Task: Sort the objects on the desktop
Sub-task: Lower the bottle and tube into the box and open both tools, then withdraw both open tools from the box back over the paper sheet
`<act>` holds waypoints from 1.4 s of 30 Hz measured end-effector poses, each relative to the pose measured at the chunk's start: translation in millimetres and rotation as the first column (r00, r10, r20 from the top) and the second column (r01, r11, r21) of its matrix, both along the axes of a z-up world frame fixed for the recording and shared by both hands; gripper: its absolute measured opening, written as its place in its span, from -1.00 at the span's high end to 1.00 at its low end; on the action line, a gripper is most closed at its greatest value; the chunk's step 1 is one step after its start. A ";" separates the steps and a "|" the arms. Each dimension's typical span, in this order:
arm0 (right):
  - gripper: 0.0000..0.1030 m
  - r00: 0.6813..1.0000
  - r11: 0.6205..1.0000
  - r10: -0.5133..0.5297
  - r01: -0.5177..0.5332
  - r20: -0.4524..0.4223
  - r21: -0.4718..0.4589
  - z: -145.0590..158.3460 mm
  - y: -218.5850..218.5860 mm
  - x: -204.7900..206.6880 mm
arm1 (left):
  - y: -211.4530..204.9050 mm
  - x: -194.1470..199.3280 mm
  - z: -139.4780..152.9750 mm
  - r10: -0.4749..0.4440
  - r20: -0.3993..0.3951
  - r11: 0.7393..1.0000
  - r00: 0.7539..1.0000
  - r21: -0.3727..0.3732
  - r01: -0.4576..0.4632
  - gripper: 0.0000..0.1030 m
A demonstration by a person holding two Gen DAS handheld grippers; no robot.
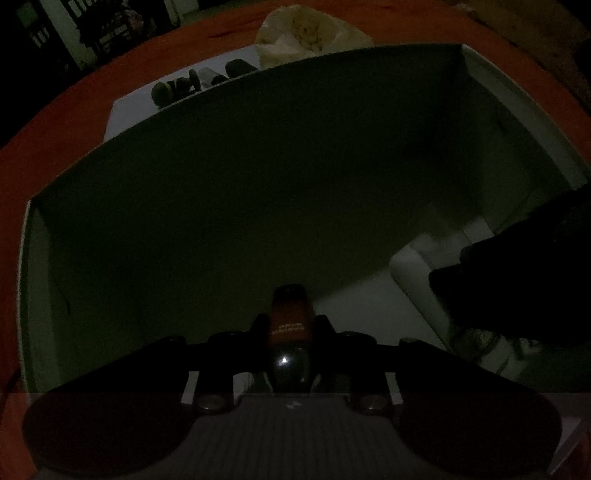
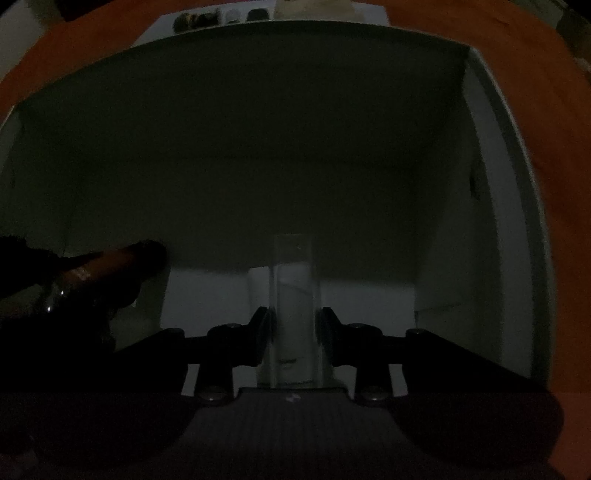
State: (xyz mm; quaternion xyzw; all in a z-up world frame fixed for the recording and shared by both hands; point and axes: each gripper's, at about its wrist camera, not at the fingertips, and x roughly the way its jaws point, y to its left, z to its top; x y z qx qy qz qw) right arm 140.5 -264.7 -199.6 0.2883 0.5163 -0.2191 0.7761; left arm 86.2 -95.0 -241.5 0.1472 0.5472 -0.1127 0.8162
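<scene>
The scene is very dark. Both grippers reach down into a white box (image 1: 524, 122) that stands on a red table. My left gripper (image 1: 291, 325) is shut on a small bottle with an orange-brown label and a dark cap (image 1: 290, 317); the bottle also shows in the right wrist view (image 2: 110, 264) at the left. My right gripper (image 2: 293, 321) is shut on a clear rectangular case (image 2: 293, 280) with a white item inside. The right gripper shows as a dark shape in the left wrist view (image 1: 517, 273), over a white object on the box floor.
Behind the box, several small dark objects (image 1: 184, 86) lie on a white sheet (image 1: 122, 118). A crumpled pale bag (image 1: 306, 29) sits at the back. The red table (image 1: 55, 122) surrounds the box. The box's far wall (image 2: 258, 129) stands close ahead.
</scene>
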 end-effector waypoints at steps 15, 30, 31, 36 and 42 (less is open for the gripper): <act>0.13 0.996 0.999 -0.029 0.025 0.089 0.040 31.9 0.1 11.3 | 15.2 4.9 34.7 0.032 0.026 0.996 0.999 -0.088 -0.030 0.26; 0.04 0.989 0.998 -0.040 0.032 0.142 0.060 61.0 -30.1 -21.4 | 26.8 12.1 75.8 0.053 0.032 0.978 0.998 -0.202 -0.045 0.19; 0.04 0.989 0.998 -0.036 0.028 0.142 0.062 62.8 -30.6 -20.6 | 27.6 12.8 77.0 0.055 0.032 0.977 0.998 -0.206 -0.047 0.19; 0.02 0.990 0.998 -0.025 0.015 0.142 0.067 68.7 -30.5 -19.0 | 31.2 14.9 80.6 0.059 0.034 0.975 0.998 -0.215 -0.050 0.19; -0.04 0.989 0.997 -0.020 0.009 0.143 0.073 75.0 -30.5 -18.4 | 38.8 21.5 83.1 0.078 0.028 0.966 0.997 -0.248 -0.068 0.13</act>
